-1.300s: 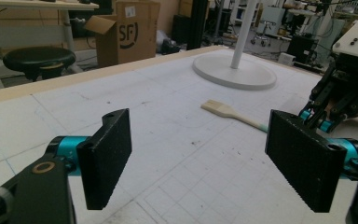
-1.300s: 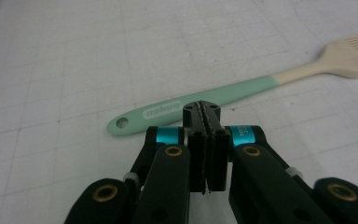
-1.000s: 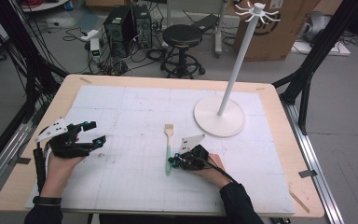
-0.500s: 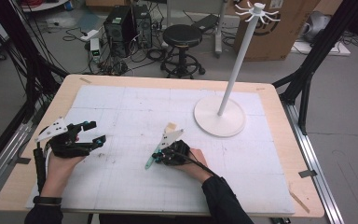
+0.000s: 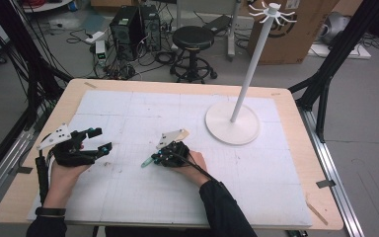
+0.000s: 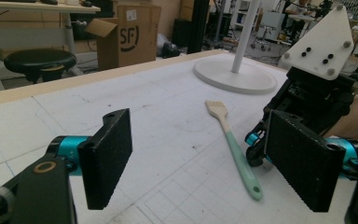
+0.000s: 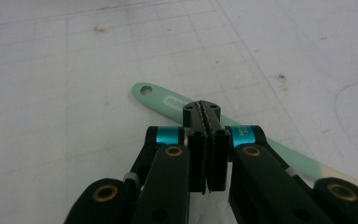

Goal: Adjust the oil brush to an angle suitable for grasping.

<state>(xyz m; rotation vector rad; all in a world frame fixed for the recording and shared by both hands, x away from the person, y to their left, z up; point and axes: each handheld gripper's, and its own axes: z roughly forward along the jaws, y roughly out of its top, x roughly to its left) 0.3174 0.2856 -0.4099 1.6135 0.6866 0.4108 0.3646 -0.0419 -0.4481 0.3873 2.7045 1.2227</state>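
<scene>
A brush with a mint-green handle (image 5: 146, 162) and a pale wooden head lies flat and slantwise on the white gridded mat (image 5: 128, 108). My right gripper (image 5: 154, 159) is shut, its tips over the middle of the handle (image 7: 168, 100); the jaws (image 7: 201, 108) meet with nothing between them. In the left gripper view the brush (image 6: 235, 149) lies beside the right gripper (image 6: 256, 149). My left gripper (image 5: 102, 139) rests near the mat's left edge, wide open and empty, its pads (image 6: 107, 154) facing the brush.
A white stand with a round base (image 5: 232, 123) and a tall pole rises at the back right of the table. Past the far edge are a black stool (image 5: 193, 39), computer towers and cardboard boxes.
The right gripper has moved left across the mat, and the brush has turned from pointing straight away to lying slantwise, its handle end swung left. The left gripper has stayed put.
</scene>
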